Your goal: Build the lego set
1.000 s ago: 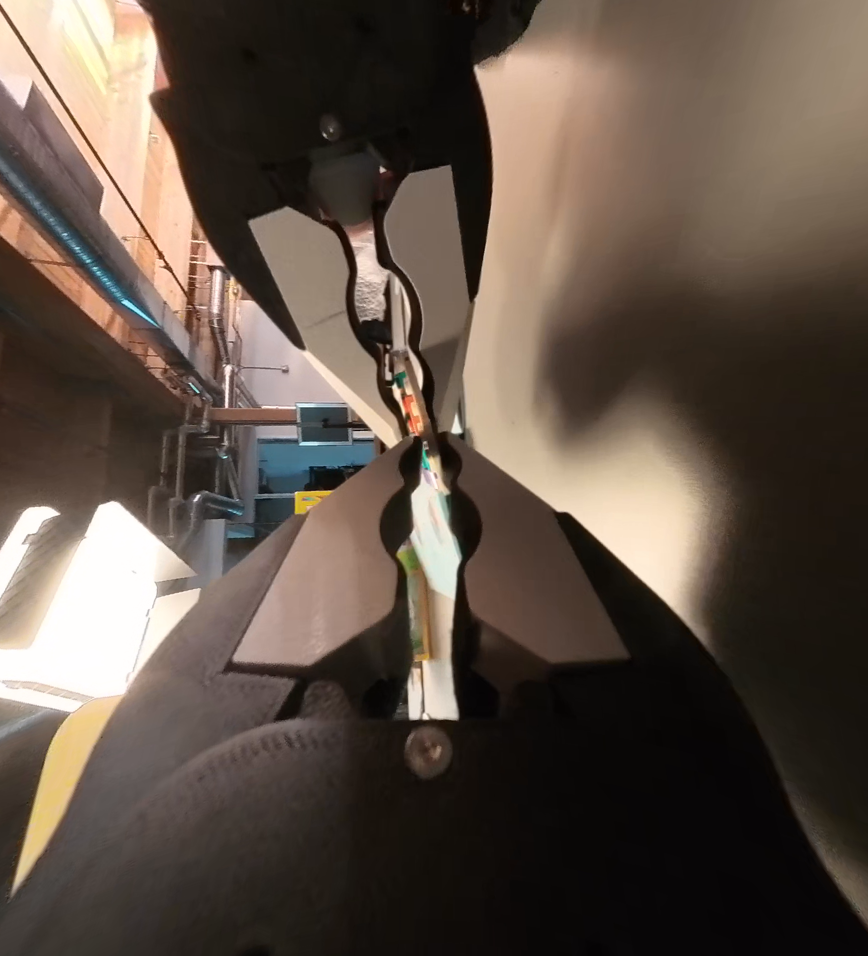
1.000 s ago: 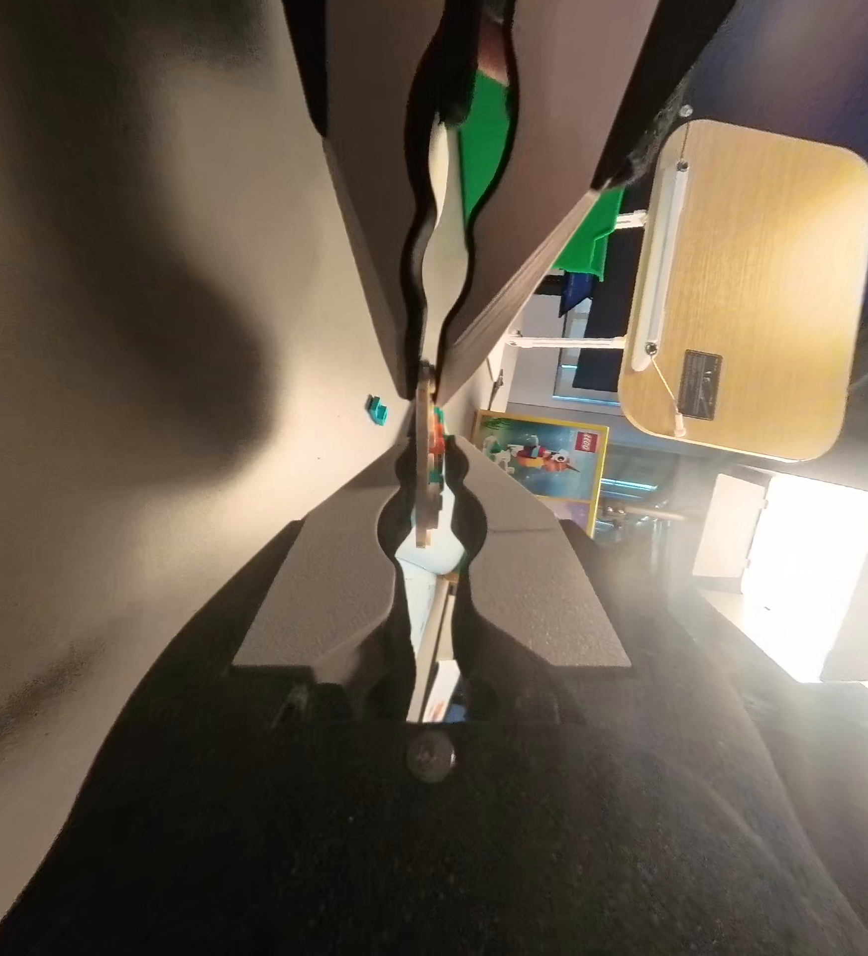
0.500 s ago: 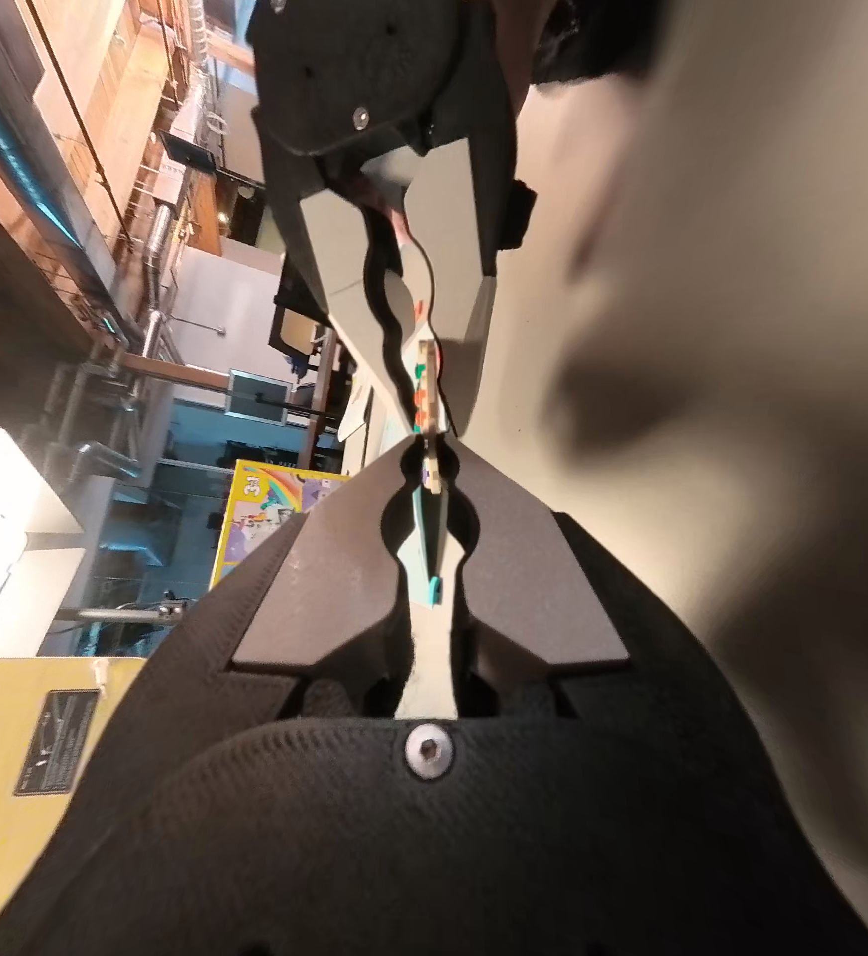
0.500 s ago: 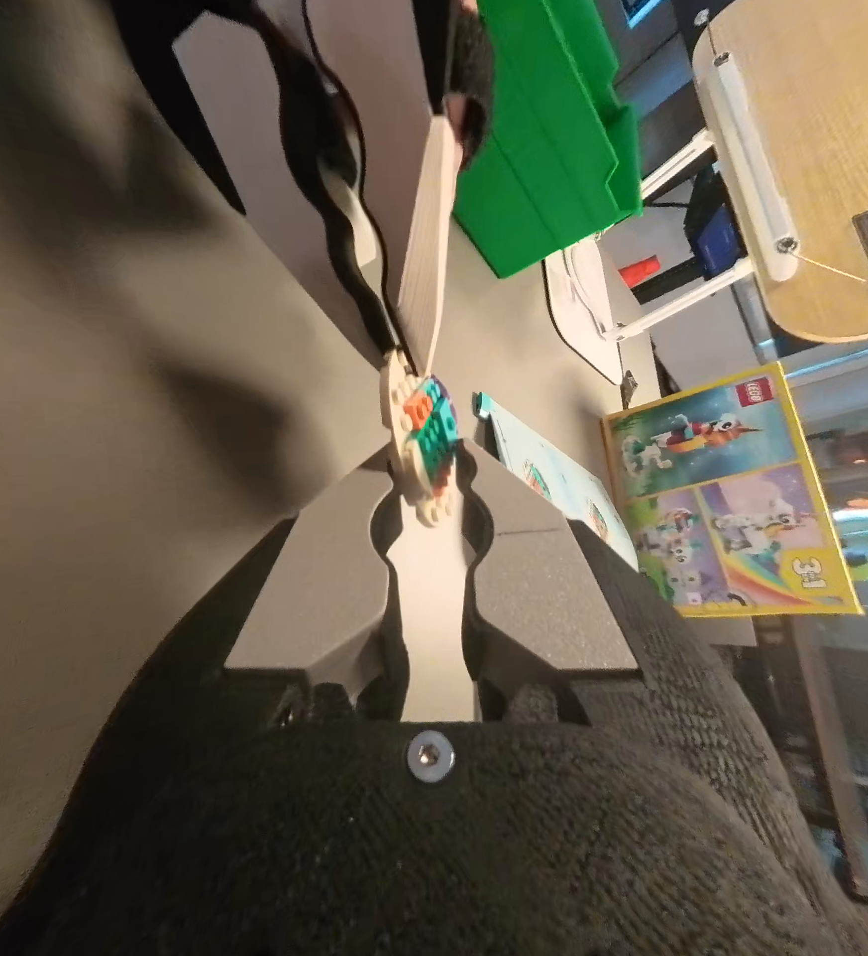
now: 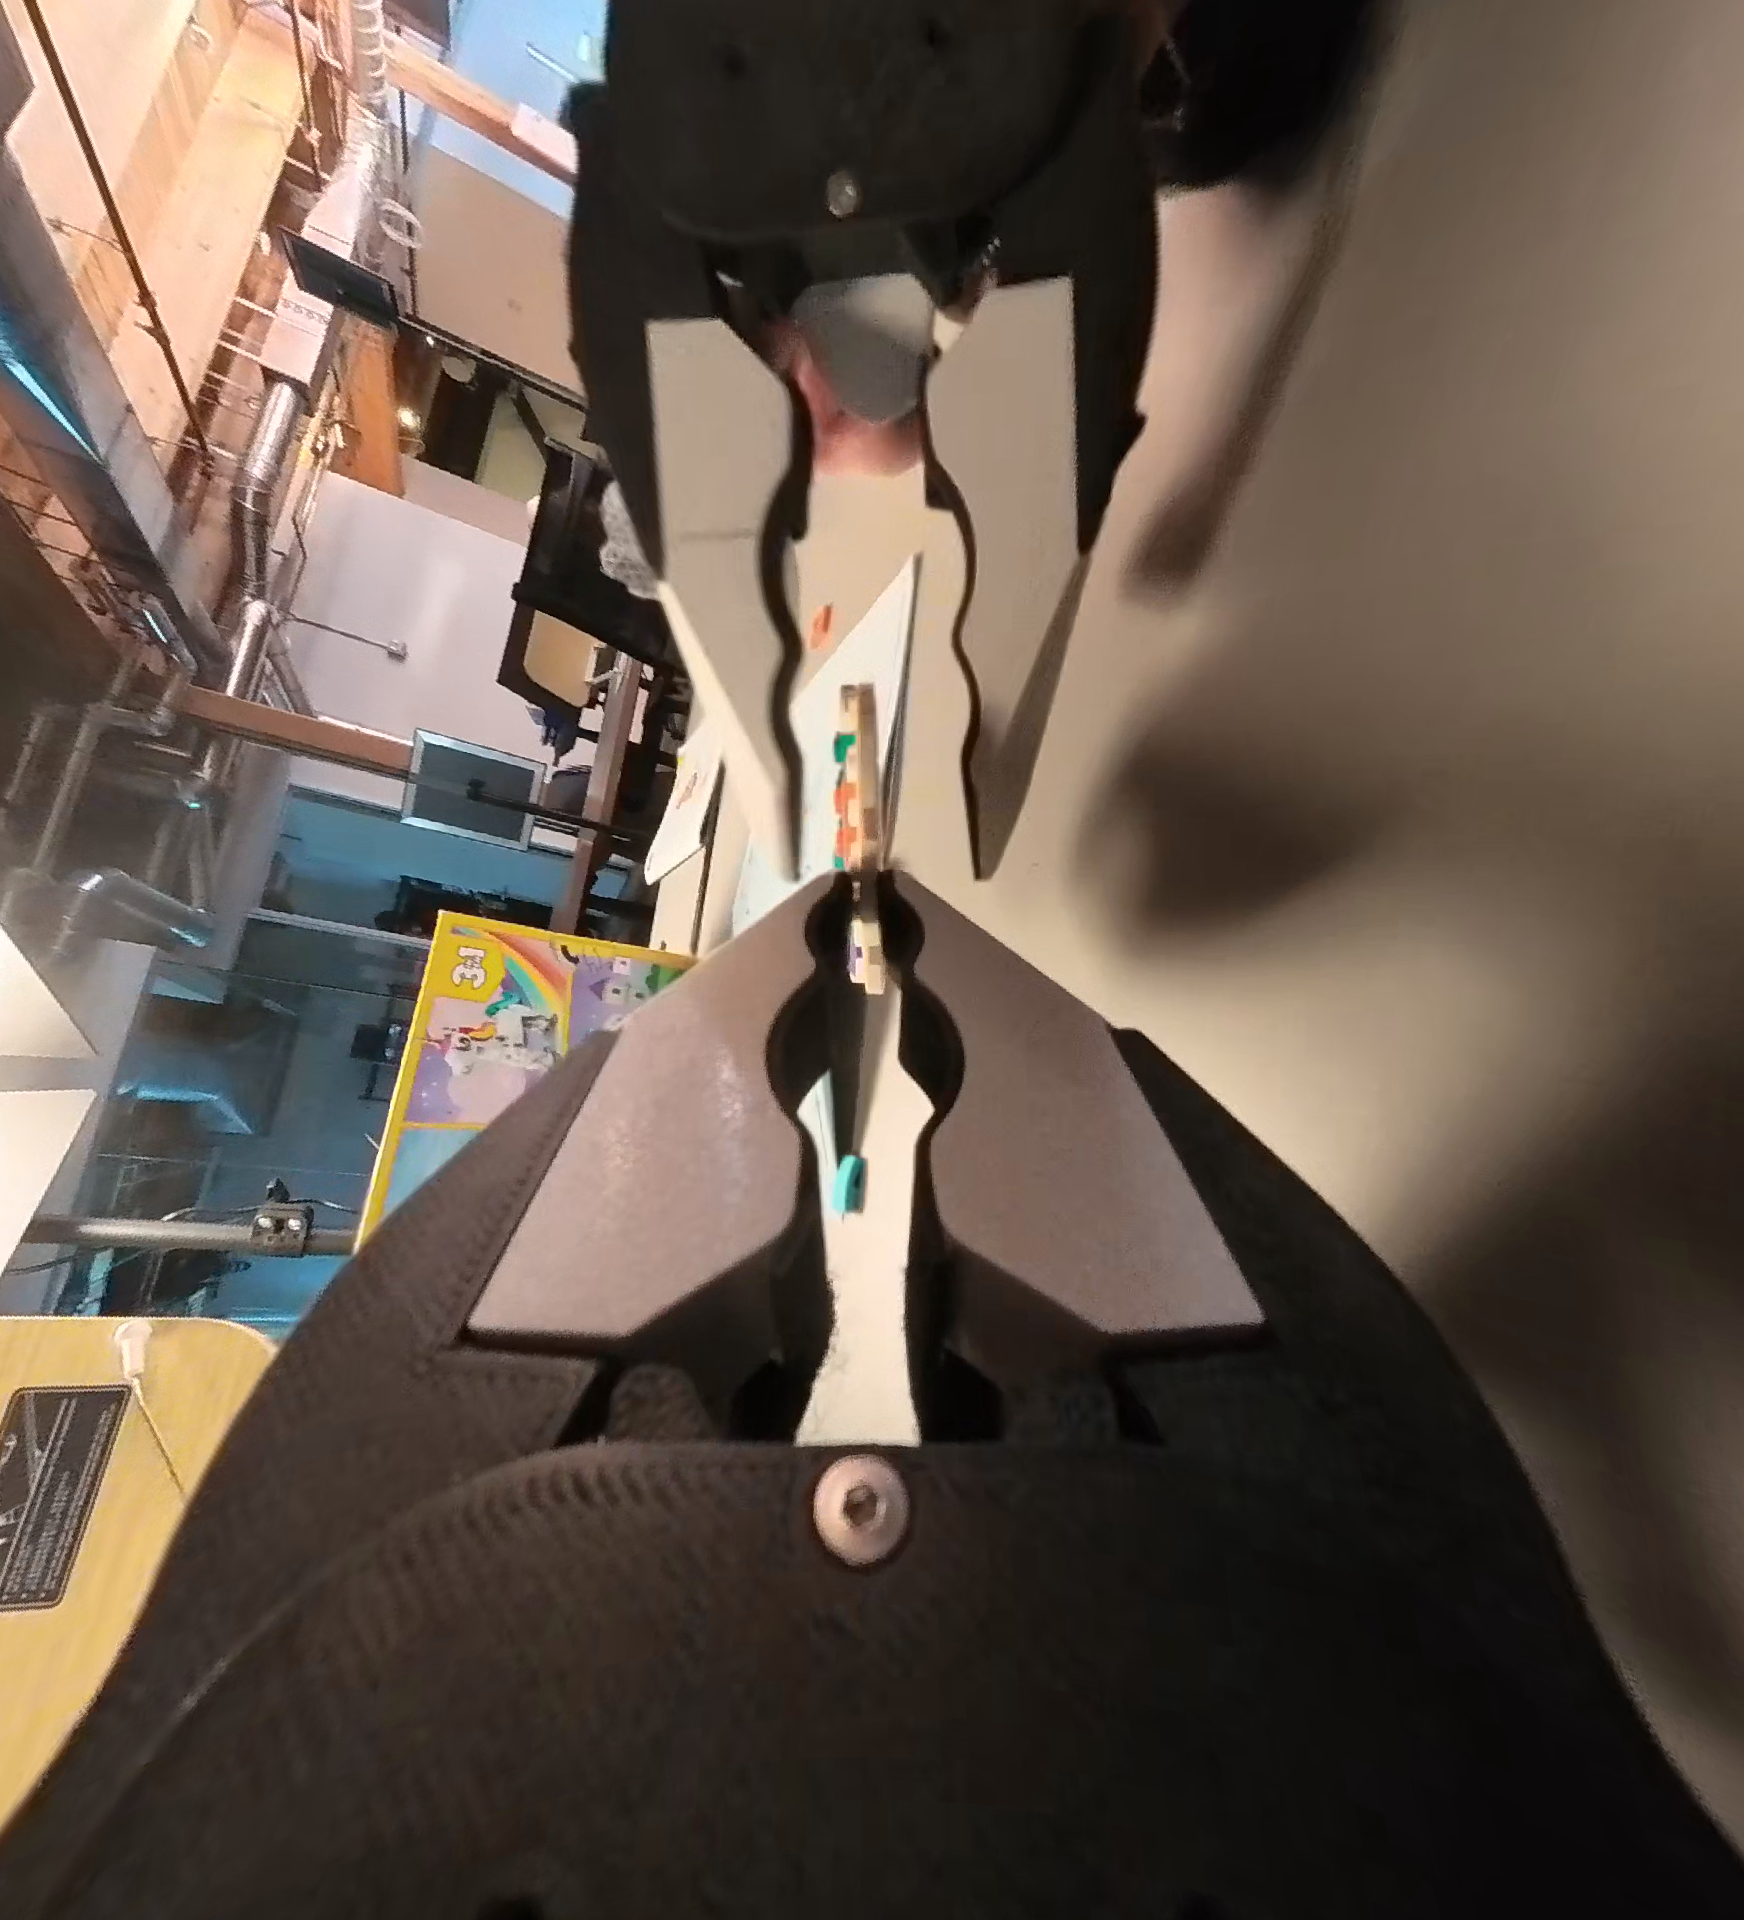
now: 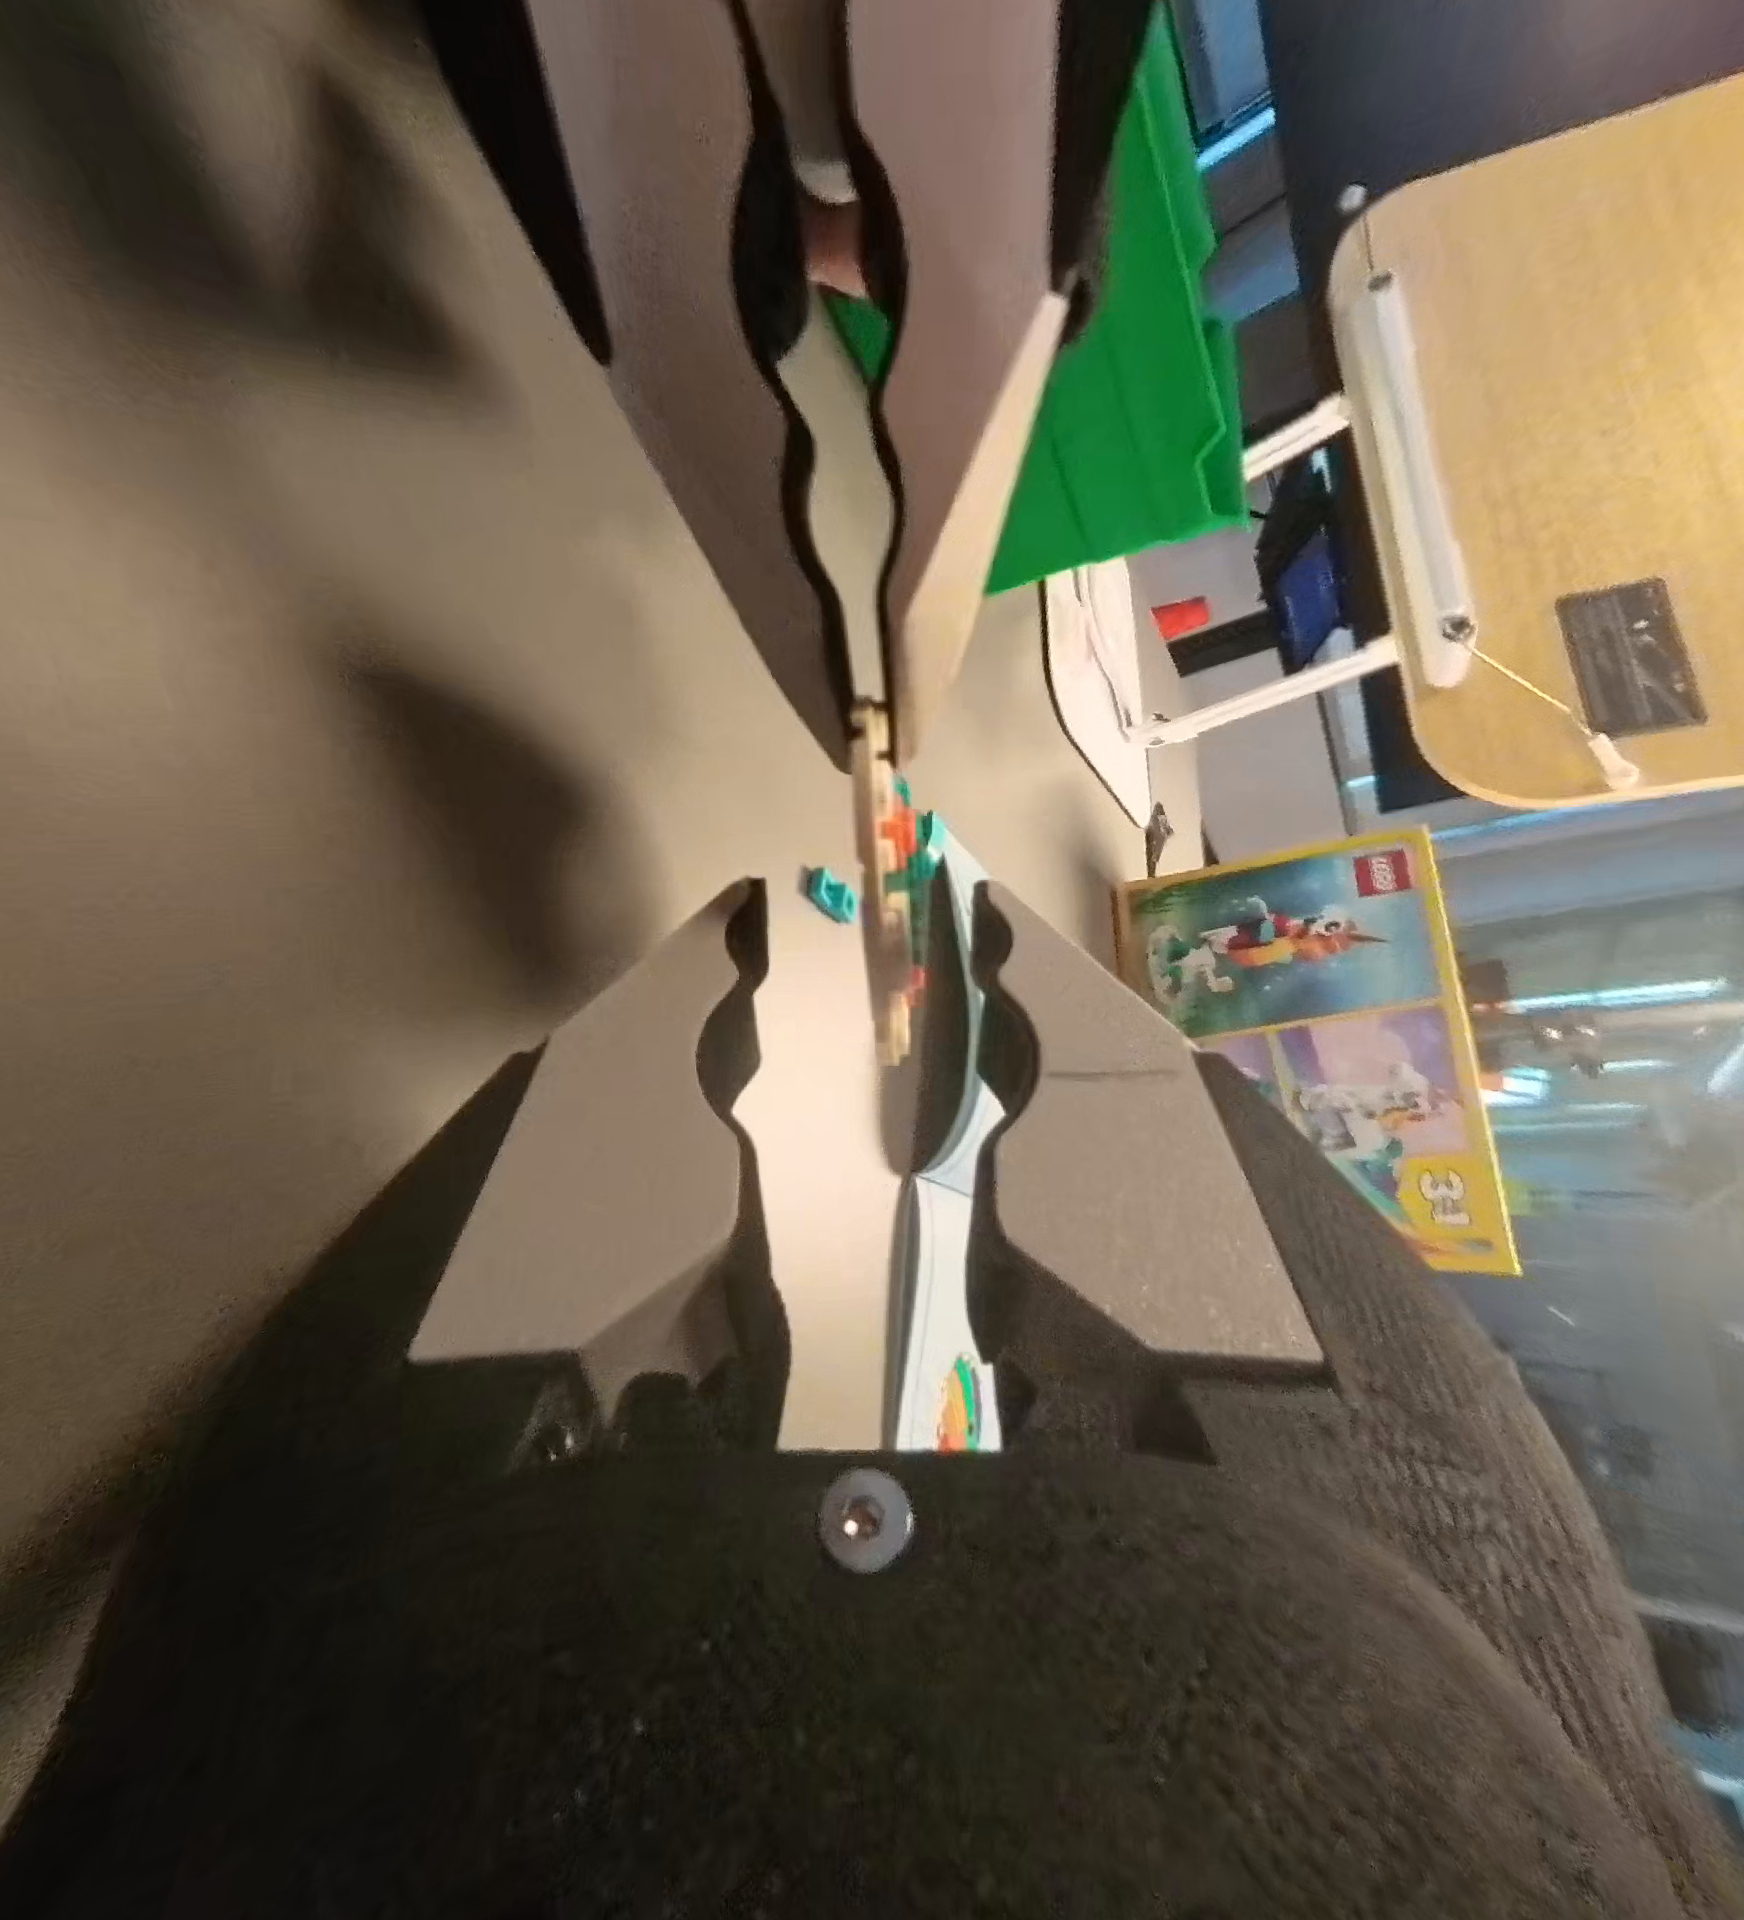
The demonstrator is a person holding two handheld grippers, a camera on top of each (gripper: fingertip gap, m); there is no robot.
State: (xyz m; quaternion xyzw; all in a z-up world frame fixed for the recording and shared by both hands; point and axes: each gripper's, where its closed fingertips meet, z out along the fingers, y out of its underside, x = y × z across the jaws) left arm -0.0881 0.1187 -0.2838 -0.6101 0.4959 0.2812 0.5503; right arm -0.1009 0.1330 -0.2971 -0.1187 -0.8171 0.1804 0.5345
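The lego build is a tan round plate (image 5: 860, 790) with orange and teal bricks on one face, seen edge-on and held in the air. My left gripper (image 5: 863, 888) is shut on the plate's rim. In the right wrist view the build (image 6: 887, 914) hangs from the left gripper (image 6: 870, 727). My right gripper (image 6: 863, 896) is open, its jaws standing on either side of the plate without touching it. Its fingers (image 5: 733, 582) face me in the left wrist view. A loose teal piece (image 6: 826, 894) lies on the grey table (image 6: 432, 727).
The instruction booklet (image 6: 941, 1226) lies on the table under the build. The yellow lego box (image 6: 1315, 1049) stands beyond it. A green bin (image 6: 1107, 416) sits farther along the table. A wooden panel (image 6: 1626, 364) on a white frame is at the side. My two grippers' fingertips are within a few centimetres of each other. The loose teal piece (image 6: 826, 894) lies around 6 cm away from my right fingertips.
My right gripper has opened and let go of the plate; a second ago both grippers were shut on it. The left gripper keeps its hold. Both views have swung round.
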